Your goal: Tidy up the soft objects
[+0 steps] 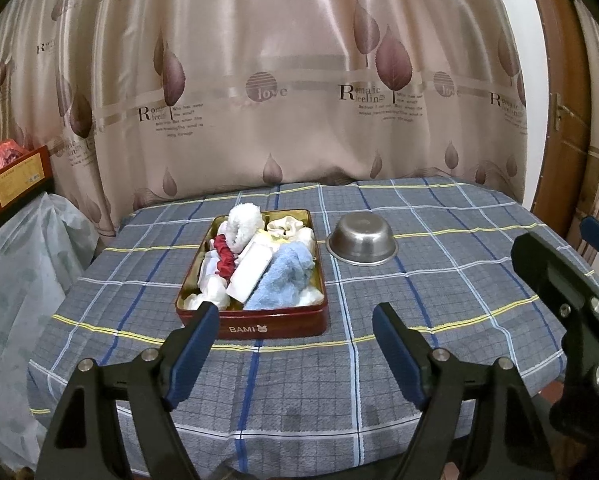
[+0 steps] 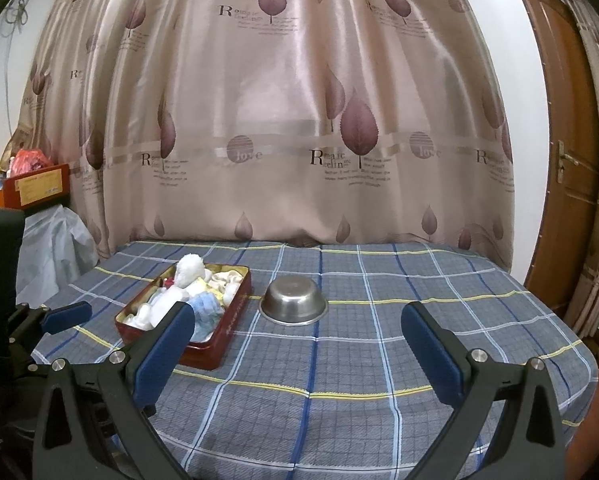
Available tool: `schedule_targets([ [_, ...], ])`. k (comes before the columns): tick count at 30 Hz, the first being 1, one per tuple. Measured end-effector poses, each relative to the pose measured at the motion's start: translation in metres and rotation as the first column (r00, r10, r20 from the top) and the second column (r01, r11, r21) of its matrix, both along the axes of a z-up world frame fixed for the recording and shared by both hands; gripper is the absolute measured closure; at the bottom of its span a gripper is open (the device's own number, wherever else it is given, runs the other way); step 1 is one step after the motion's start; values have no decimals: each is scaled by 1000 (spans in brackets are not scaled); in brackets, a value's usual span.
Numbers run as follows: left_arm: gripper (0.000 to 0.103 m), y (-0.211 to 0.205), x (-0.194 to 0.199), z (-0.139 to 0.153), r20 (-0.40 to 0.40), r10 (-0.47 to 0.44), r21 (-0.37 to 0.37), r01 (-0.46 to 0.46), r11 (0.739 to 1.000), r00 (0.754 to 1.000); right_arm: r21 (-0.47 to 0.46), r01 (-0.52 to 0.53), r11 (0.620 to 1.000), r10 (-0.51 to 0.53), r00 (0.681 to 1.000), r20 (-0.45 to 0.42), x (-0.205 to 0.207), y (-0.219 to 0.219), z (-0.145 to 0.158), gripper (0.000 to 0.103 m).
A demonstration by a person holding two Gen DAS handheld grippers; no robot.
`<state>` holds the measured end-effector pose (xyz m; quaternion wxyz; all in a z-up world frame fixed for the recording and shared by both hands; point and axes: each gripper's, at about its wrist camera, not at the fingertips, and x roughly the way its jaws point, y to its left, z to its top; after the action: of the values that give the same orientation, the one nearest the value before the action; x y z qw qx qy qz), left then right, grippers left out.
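Observation:
A red tin box (image 1: 255,330) (image 2: 227,330) marked BAMI sits on the checked tablecloth. It is heaped with soft things: a fluffy white ring (image 1: 243,222) (image 2: 188,269), a red scrunchie (image 1: 225,258), a white roll (image 1: 251,270), a light blue towel (image 1: 285,276) (image 2: 207,309) and a cream cloth (image 1: 285,226). A steel bowl (image 1: 362,240) (image 2: 293,300) stands upside down to the right of the box. My left gripper (image 1: 295,332) is open, just in front of the box. My right gripper (image 2: 299,342) is open, nearer than the bowl, nothing between its fingers. It shows at the right edge (image 1: 559,280) of the left wrist view.
The table (image 1: 439,320) (image 2: 399,360) carries a grey-blue plaid cloth and backs onto a beige leaf-print curtain (image 1: 299,80). An orange carton (image 1: 15,184) (image 2: 35,190) rests on a plastic-covered object at the left. A brown door (image 2: 559,160) is at the right.

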<state>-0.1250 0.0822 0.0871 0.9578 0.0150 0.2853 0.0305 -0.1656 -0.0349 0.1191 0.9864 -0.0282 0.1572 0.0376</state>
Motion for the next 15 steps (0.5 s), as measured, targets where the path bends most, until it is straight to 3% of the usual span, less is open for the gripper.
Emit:
schedule_targets([
  [9,18,-1,1,-2,-1,0,3,0,1000,1000,-1,-2,1000,2,1000,0,0,0,0,0],
  [13,18,-5,-3,-6,53,90,68,-93,993,995,4,-3,1000,3,1000,-5,1,0,-2,0],
  [15,18,-3,-5,-5,66,95,56,-99,994,993,8,-1,1000,1,1000,-10,2,0,-3,0],
])
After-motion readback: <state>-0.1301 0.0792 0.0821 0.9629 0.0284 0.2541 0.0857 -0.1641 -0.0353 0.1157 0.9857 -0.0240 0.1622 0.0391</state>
